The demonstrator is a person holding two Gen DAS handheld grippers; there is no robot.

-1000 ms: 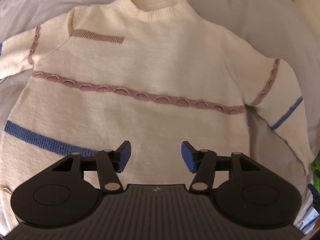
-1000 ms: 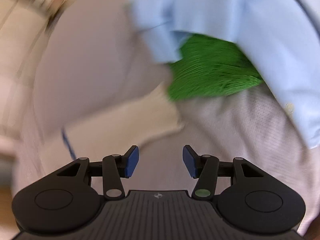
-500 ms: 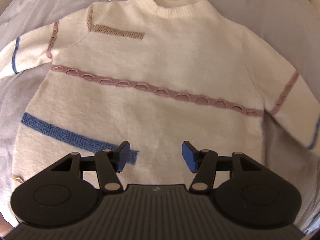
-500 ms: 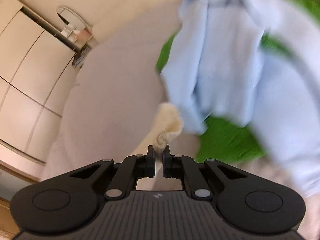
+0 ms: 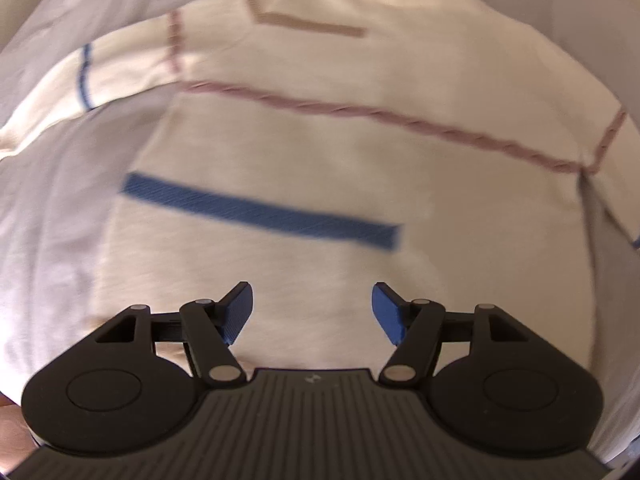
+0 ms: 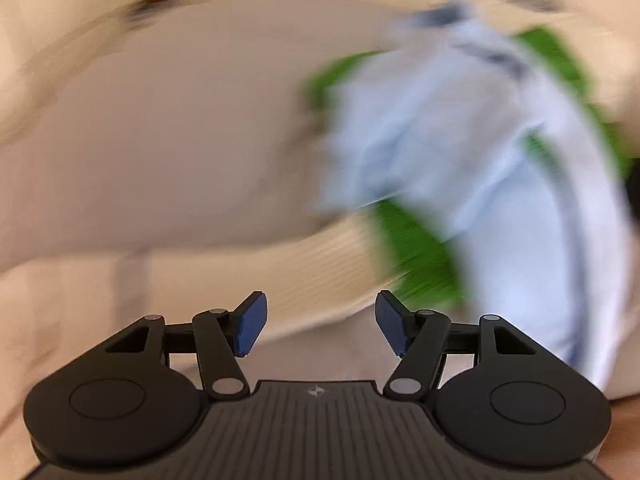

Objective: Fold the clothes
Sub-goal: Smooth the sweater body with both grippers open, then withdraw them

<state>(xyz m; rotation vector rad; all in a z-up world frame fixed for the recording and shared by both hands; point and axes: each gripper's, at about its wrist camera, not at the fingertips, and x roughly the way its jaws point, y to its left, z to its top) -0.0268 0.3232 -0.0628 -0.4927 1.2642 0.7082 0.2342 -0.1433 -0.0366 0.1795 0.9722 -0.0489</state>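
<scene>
A cream sweater point(image 5: 340, 152) with a pink band, a blue bar and a tan patch lies spread flat on a grey sheet point(image 5: 52, 216), collar at the top. My left gripper point(image 5: 312, 314) hovers over its lower hem, jaws opening, nothing between them. In the blurred right wrist view the sweater's ribbed cuff point(image 6: 320, 260) lies on the sheet just ahead of my right gripper point(image 6: 318, 322). Its jaws are opening and hold nothing.
A light blue shirt point(image 6: 480, 176) lies crumpled over a green garment point(image 6: 416, 256) to the right of the cuff. Bare grey sheet point(image 6: 160, 152) stretches to the left, with blurred pale furniture beyond.
My left gripper slid left along the hem, so the sweater shifted right in view. My right gripper shut on the cuff half a second ago, then let it go and rose.
</scene>
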